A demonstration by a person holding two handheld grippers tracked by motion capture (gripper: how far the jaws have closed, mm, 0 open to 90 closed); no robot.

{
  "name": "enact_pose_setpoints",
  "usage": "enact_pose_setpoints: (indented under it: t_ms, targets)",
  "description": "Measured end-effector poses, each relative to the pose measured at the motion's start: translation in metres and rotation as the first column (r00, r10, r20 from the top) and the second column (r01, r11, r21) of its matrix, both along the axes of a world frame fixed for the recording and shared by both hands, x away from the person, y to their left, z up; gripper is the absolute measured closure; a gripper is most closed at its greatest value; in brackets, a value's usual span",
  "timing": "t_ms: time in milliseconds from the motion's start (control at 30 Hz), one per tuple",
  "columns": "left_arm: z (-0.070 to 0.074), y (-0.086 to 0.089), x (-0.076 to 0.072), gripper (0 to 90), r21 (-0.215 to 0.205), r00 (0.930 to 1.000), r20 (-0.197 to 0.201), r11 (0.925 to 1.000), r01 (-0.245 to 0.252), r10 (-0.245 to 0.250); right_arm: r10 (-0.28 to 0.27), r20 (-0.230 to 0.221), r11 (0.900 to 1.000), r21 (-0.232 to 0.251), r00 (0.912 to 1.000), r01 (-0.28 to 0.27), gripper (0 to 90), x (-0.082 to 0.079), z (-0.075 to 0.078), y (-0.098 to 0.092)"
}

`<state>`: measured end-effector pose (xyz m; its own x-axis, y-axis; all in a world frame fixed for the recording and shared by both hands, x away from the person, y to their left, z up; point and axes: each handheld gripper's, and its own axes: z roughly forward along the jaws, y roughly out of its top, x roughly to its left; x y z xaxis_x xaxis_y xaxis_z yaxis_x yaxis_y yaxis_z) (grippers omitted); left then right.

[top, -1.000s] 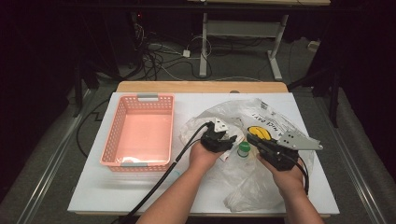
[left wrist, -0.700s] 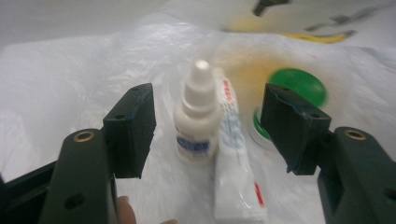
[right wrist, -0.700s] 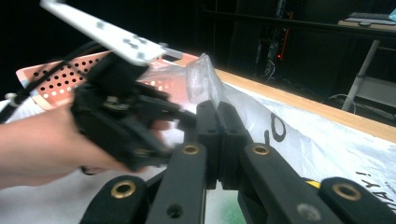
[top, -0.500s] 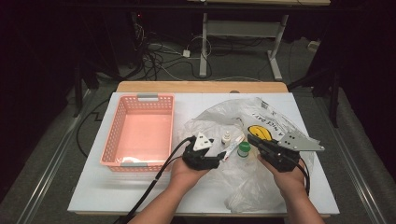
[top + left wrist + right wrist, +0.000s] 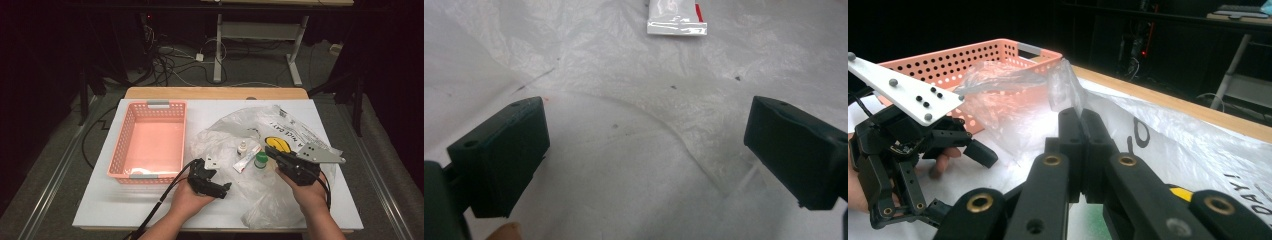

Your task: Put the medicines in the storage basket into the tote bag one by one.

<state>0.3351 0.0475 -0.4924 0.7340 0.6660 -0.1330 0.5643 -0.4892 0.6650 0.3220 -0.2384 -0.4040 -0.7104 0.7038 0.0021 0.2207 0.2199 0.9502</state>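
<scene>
In the high view, the left gripper (image 5: 227, 187) is hovering over the near edge of the clear plastic bag (image 5: 235, 140), and its jaws have just been opening, with nothing between them. Ahead of it a white tube (image 5: 246, 159), a small dropper bottle (image 5: 242, 148) and a green-capped bottle (image 5: 260, 160) are lying on the bag's film. The right gripper (image 5: 272, 152) is sitting just beside the green cap, and the pink basket (image 5: 131, 131) is standing off to the left gripper's outer side.

In the left gripper view, the jaws are standing wide apart over wrinkled film, the tube (image 5: 676, 17) lying well ahead. Closing here would likely be catching film alone, or dragging the film and shifting the small things.

In the right gripper view, the jaws are pressed together on a fold of the bag (image 5: 1058, 85), holding it lifted. If that thin film is slipping out, the bag would be sagging back; pulling harder could be rolling the bottles away.
</scene>
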Motion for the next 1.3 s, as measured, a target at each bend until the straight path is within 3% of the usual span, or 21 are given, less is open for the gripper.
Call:
enact_pose_setpoints:
  t_ms: [200,400,533,667,800,967,1133,1200,1300]
  targets:
    - [0.000,-0.003,0.003,4.6,-0.008,1.0000,-0.004,1.0000,-0.002,0.002,-0.018,-0.013,1.000,-0.001,0.9997,0.018,90.0,0.001,-0.003,-0.002]
    - [-0.001,-0.015,0.006,5.8,0.058,0.9990,0.019,0.9975,0.039,-0.040,-0.025,-0.009,1.000,-0.011,0.9997,0.025,90.0,-0.003,-0.003,-0.004]
    - [-0.001,-0.016,0.005,20.2,0.048,0.9971,0.029,0.9964,0.069,-0.071,-0.035,-0.007,0.999,-0.008,0.9994,0.035,90.0,-0.008,-0.003,-0.009]
    - [0.000,-0.016,0.003,36.7,0.036,0.9978,0.043,0.9982,0.049,-0.050,-0.045,-0.015,0.999,-0.002,0.9989,0.045,90.0,-0.010,-0.004,-0.014]
    - [0.000,-0.018,-0.002,59.2,0.018,0.9950,0.049,0.9962,0.086,-0.087,-0.051,-0.017,0.999,0.004,0.9985,0.051,90.0,-0.012,-0.004,-0.017]
    - [0.000,-0.023,-0.009,84.9,0.034,0.9860,0.083,0.9893,0.142,-0.144,-0.064,-0.011,0.998,0.009,0.9979,0.064,90.0,-0.015,-0.001,-0.021]
    - [0.000,-0.020,-0.010,88.4,0.020,0.9856,0.085,0.9892,0.145,-0.146,-0.062,-0.014,0.998,0.006,0.9980,0.062,90.0,-0.016,-0.003,-0.022]
    - [0.001,-0.017,-0.009,88.5,-0.014,0.9844,0.083,0.9875,0.157,-0.155,-0.061,-0.014,0.998,0.009,0.9980,0.062,90.0,-0.016,-0.003,-0.022]
    - [0.003,-0.008,-0.013,88.6,-0.086,0.9832,0.125,0.9857,0.145,-0.134,-0.062,-0.016,0.998,0.007,0.9980,0.062,90.0,-0.017,-0.004,-0.023]
